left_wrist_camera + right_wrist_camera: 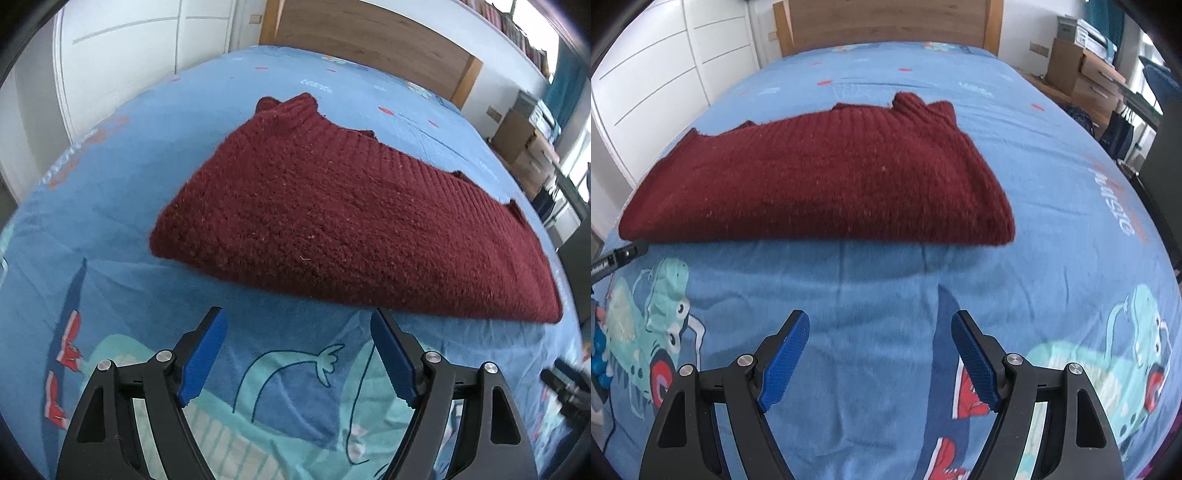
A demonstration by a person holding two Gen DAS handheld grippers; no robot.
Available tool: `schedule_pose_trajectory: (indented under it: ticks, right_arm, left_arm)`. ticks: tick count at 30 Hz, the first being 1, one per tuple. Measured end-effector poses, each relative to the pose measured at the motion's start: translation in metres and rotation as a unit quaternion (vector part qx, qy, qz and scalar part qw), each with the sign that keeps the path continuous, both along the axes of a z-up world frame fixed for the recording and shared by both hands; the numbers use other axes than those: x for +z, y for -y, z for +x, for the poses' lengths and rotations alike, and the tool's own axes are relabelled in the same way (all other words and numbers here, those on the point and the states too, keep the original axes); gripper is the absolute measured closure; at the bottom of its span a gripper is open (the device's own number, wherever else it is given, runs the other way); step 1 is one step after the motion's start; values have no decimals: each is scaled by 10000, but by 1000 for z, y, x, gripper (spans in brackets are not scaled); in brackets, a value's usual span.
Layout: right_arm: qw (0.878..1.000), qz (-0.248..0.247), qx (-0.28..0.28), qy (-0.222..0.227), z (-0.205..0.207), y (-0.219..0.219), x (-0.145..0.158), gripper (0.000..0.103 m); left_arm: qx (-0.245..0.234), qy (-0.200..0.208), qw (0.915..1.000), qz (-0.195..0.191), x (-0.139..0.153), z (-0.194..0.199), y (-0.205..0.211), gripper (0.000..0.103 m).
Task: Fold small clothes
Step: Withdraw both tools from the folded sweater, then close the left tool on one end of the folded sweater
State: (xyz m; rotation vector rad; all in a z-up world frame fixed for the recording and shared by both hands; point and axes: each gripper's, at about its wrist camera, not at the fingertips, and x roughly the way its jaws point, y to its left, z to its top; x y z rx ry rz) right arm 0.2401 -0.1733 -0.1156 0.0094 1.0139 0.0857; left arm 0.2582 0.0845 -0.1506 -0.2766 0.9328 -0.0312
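A dark red knitted sweater (332, 218) lies folded flat on the blue bed sheet (110, 229). It also shows in the right wrist view (827, 177). My left gripper (299, 321) is open and empty, hovering just short of the sweater's near edge. My right gripper (879, 325) is open and empty, a little back from the sweater's near fold. The left gripper's tip (617, 258) shows at the left edge of the right wrist view, beside the sweater's left corner.
The sheet (1052, 184) has cartoon prints. A wooden headboard (886, 22) stands at the far end. White wardrobe doors (646, 81) line the left side. Cardboard boxes and shelves (1082, 74) stand to the right of the bed.
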Motion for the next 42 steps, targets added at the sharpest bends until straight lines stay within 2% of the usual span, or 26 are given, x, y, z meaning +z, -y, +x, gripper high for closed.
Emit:
schedule_pose_trajectory:
  ticks: [6,18,33,38,42]
  right_arm:
    - [9999,19,-101,-95,-7,3,-3,23]
    - [9998,-2,-136,-140,-9,8,-2,23]
    - [9997,0,-164,-164,-10,11,-3,23]
    - [9997,-16,-164,-165,-11,11,-3,23]
    - [9997,-41,-177,-151,-12,14,-2,23]
  left_arm:
    - [297,-97,9979,-572,-12,13,-14,27]
    - [464,56,9964,-709,-16,20,-19,25]
    - [664,324,9932,-906,-18,39,-27,15]
    - [836,416,9866,-1336,-18,52,-45,15]
    - [1019,494,9748,-1923,-19,55,-67,15]
